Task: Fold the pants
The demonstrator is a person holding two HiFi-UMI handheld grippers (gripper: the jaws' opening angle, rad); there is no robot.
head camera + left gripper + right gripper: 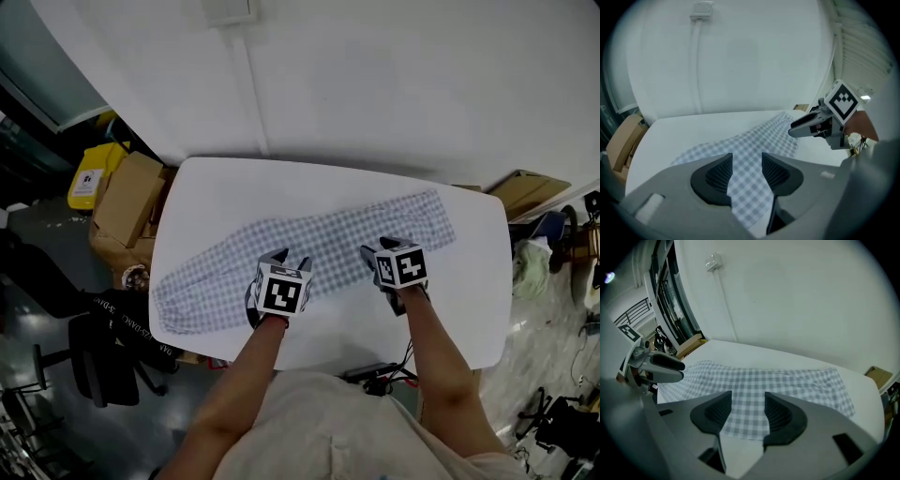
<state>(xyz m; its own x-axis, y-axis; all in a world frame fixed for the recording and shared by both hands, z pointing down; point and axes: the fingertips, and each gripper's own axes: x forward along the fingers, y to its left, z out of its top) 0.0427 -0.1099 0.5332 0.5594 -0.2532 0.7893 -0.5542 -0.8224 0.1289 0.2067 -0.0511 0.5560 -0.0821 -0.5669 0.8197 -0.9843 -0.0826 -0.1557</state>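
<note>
The checked grey-and-white pants (319, 246) lay spread flat in a long band, running slantwise from the near left of the worktop (234, 187) up toward its far right. Both tools were held over the near edge of the cloth, about midway along it, side by side and a little apart. The left hand-held gripper (746, 161) had its jaws apart, nothing pinched between them; through the gap the check showed, with the hem just below the ribbed pads (718, 173). The right hand-held gripper (747, 401) stood the same way, jaws parted and empty, the near hem of the pants crossing just under the gap and bare white worktop in front of it. Whether either tool touched the fabric I could not tell. The worktop was white with rounded corners, and nothing but the pants lay on it. Behind it rose a plain white wall (403, 84) with a thin conduit (251, 94) running down from a small box. To the left, on the floor, stood cardboard boxes (127, 199) and a yellow container (89, 178), with a black office chair (103, 361) nearer; another cardboard box (525, 192) leaned at the far right amid clutter.
</note>
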